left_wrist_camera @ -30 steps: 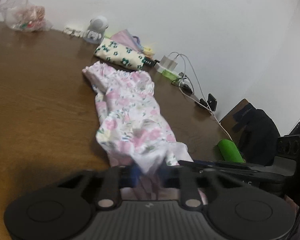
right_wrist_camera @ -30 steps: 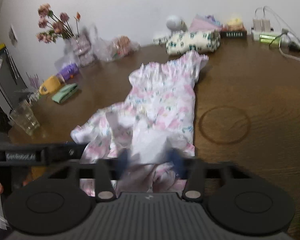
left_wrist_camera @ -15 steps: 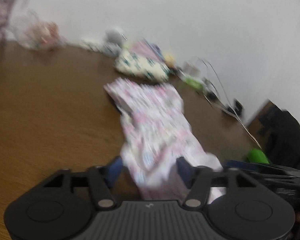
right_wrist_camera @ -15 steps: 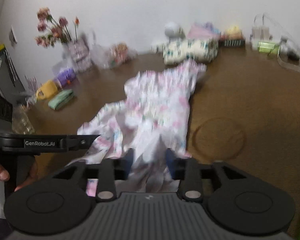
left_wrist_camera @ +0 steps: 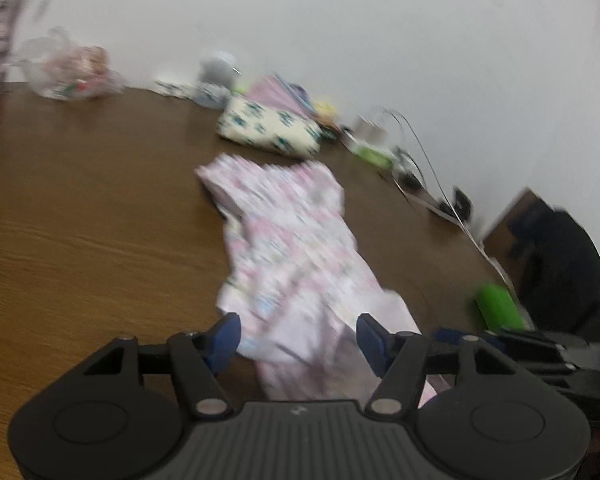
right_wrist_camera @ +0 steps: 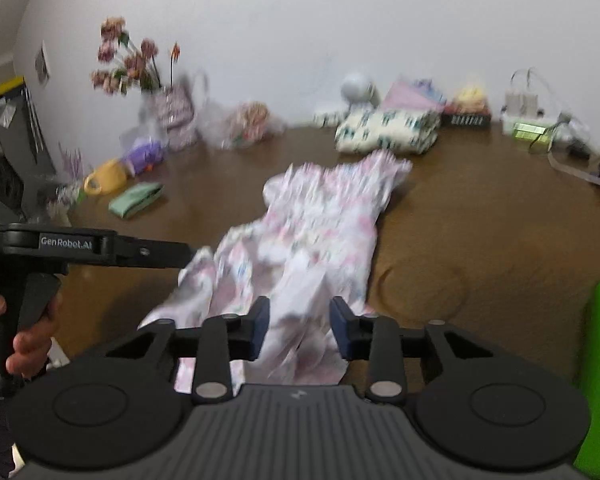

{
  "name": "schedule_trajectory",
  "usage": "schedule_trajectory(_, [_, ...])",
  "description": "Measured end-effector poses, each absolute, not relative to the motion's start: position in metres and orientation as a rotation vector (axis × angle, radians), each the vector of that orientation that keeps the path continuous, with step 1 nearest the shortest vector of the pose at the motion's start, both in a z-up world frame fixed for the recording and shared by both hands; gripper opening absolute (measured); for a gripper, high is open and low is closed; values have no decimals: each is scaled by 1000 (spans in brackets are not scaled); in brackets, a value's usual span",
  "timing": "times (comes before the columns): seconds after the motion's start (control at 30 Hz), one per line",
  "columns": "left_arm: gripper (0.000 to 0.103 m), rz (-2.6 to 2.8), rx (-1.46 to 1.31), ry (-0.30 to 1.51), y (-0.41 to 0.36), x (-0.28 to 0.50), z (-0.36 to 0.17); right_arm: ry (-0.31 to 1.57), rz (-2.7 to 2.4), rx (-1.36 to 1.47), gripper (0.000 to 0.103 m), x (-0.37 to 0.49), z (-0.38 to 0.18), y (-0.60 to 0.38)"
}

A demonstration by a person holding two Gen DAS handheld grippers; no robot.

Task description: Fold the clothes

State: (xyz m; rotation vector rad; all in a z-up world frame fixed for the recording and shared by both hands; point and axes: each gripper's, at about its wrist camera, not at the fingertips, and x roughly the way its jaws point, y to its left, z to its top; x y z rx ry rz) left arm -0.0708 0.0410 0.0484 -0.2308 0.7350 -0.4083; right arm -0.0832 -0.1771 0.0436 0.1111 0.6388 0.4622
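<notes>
Both grippers have let go since a second ago: back then each one was pinched on a bunch of the floral fabric, and now the blue pads are spread apart with the cloth loose between them. The left gripper has the widest gap, its fingers standing well clear on either side of the near end of the pink floral garment. The right gripper is parted too, less so, with the garment's near edge rumpled up between its pads; I can't tell whether the fabric brushes them, everything's motion-blurred.

The garment lies stretched out on the brown wooden table, the ruffled end pointing toward the wall and the messier, bunched end close to the grippers. In the right wrist view the left gripper's black body comes in from the left side, held by a hand, right beside the garment's spread corner.

Farther out, near the wall, there's a folded cream cloth with dark green print just past the ruffled end, not touching it. A green bottle-ish thing sits off to the right. A vase of dried flowers, a yellow cup and a folded green cloth sit along the left side, well apart from the garment. Chargers and cables trail along the wall.
</notes>
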Motion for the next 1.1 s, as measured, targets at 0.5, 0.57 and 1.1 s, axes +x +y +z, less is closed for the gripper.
schedule_trajectory(0.5, [67, -426, -134, 657, 51, -77, 37, 514, 581, -66, 52, -118, 42, -171])
schedule_trajectory(0.57, [70, -466, -119, 614, 60, -85, 42, 452, 652, -155, 64, -137, 46, -171])
schedule_trajectory(1.1, [87, -748, 151, 435, 47, -148, 33, 607, 809, -176, 18, -116, 17, -153])
